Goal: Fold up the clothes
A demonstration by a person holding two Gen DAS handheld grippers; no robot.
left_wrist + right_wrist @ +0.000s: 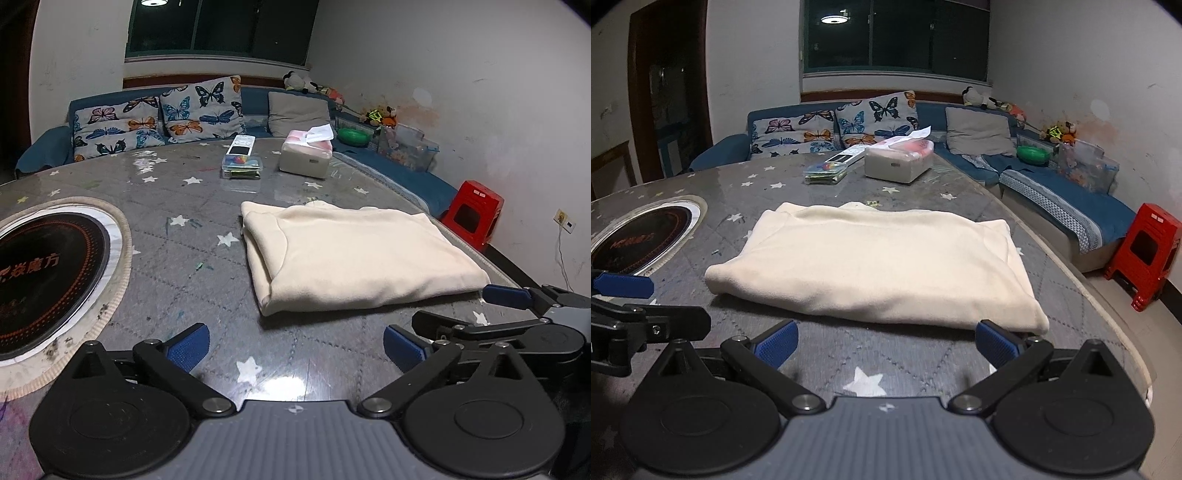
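At the far left of the round grey star-patterned table (207, 221) sits a black circular induction cooktop with a pale ring (48, 273) set into the surface. The left gripper (295, 349) hangs low over bare tabletop near the table's front edge, its blue-padded fingers (188, 347) spread wide with nothing between them. The cream fleece garment, folded into a flat rectangle (354, 254), lies on the table ahead of this gripper and off to its right, clear of both fingers.

Behind the garment, toward the far side of the table, stand a clear plastic box with a white remote on top (242, 164) and, to its right, a white tissue box with a pink pack (306, 155).

The right gripper (886, 345) is also wide open and empty. In the right wrist view the folded garment (882, 262) lies directly ahead, its near edge just beyond the fingertips; the right finger (997, 345) sits just beside the garment's near right corner, though whether it touches cannot be told. The two grippers are side by side, close together.

Beyond the table run a blue sofa with butterfly cushions (842, 125), and at the far right a red plastic stool (1145, 251) on the floor.
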